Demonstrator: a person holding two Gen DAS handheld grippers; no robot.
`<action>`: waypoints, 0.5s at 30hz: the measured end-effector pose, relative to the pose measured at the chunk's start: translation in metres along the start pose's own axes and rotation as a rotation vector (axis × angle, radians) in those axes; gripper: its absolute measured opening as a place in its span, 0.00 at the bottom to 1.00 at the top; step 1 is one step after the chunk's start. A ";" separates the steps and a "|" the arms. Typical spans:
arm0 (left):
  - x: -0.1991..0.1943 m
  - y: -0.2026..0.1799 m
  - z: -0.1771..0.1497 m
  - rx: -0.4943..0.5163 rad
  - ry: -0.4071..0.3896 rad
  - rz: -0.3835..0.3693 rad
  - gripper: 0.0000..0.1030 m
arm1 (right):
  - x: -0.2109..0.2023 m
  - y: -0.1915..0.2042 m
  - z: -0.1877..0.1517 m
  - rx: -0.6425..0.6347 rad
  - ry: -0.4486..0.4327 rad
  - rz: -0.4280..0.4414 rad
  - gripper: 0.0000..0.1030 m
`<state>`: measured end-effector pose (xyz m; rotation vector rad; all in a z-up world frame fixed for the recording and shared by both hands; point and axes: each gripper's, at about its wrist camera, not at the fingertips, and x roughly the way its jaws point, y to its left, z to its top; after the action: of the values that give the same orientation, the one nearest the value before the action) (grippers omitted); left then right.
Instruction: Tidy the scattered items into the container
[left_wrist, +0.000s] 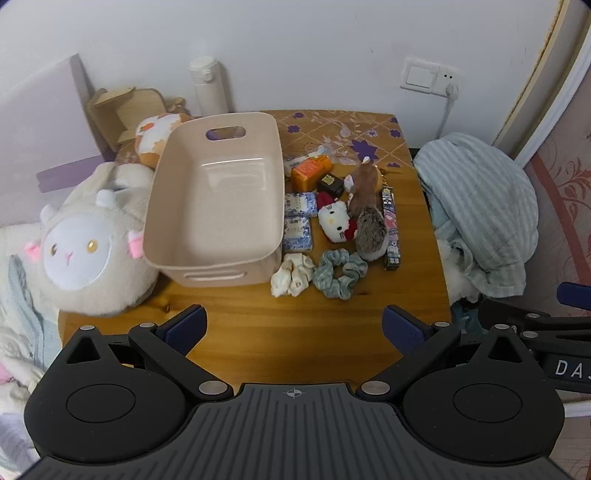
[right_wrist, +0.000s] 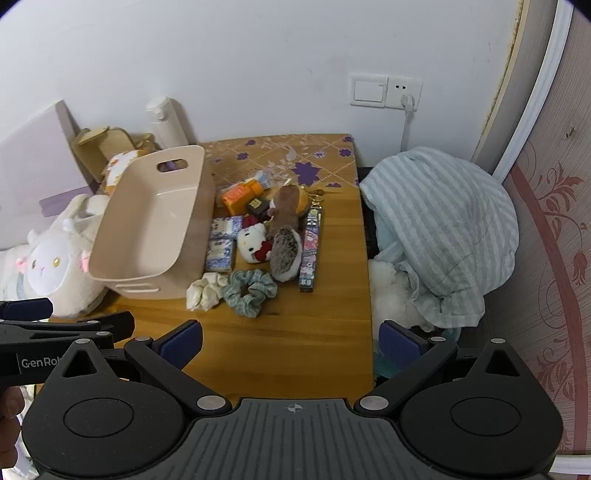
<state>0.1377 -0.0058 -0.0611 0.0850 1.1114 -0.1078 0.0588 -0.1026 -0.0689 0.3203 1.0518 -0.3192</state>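
Note:
An empty beige plastic bin (left_wrist: 173, 184) (right_wrist: 110, 236) stands on the wooden table (left_wrist: 277, 332) (right_wrist: 295, 332). Right of it lie scattered items: a cream scrunchie (left_wrist: 291, 275) (right_wrist: 205, 290), a green scrunchie (left_wrist: 340, 273) (right_wrist: 251, 288), a Hello Kitty plush (left_wrist: 334, 221) (right_wrist: 253, 240), a hedgehog plush (left_wrist: 371, 232) (right_wrist: 284, 251), a brown plush (left_wrist: 364, 184) (right_wrist: 288, 203), two blue packets (left_wrist: 297, 229) (right_wrist: 221, 251), an orange box (left_wrist: 308, 173) (right_wrist: 236, 197) and a long patterned strap (left_wrist: 391, 229) (right_wrist: 310, 251). My left gripper (left_wrist: 293, 325) and right gripper (right_wrist: 291, 339) are open and empty, near the table's front edge.
A big sheep plush (left_wrist: 92, 243) (right_wrist: 48, 262) leans at the bin's left. A white bottle (left_wrist: 208, 85) and wooden stand (left_wrist: 125, 107) sit behind. A striped cloth pile (left_wrist: 484, 210) (right_wrist: 443, 236) lies off the table's right edge. A wall socket (right_wrist: 402, 94) is behind.

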 end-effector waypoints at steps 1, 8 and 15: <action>0.004 0.001 0.005 0.002 0.005 -0.007 1.00 | 0.004 0.000 0.004 0.004 0.005 -0.004 1.00; 0.039 0.008 0.034 0.020 0.034 -0.034 1.00 | 0.032 0.006 0.030 0.033 0.036 -0.037 1.00; 0.076 0.008 0.049 0.045 0.062 -0.067 1.00 | 0.059 0.007 0.047 0.061 0.068 -0.073 1.00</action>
<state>0.2157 -0.0068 -0.1079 0.0914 1.1743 -0.1913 0.1255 -0.1213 -0.0987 0.3501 1.1238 -0.4088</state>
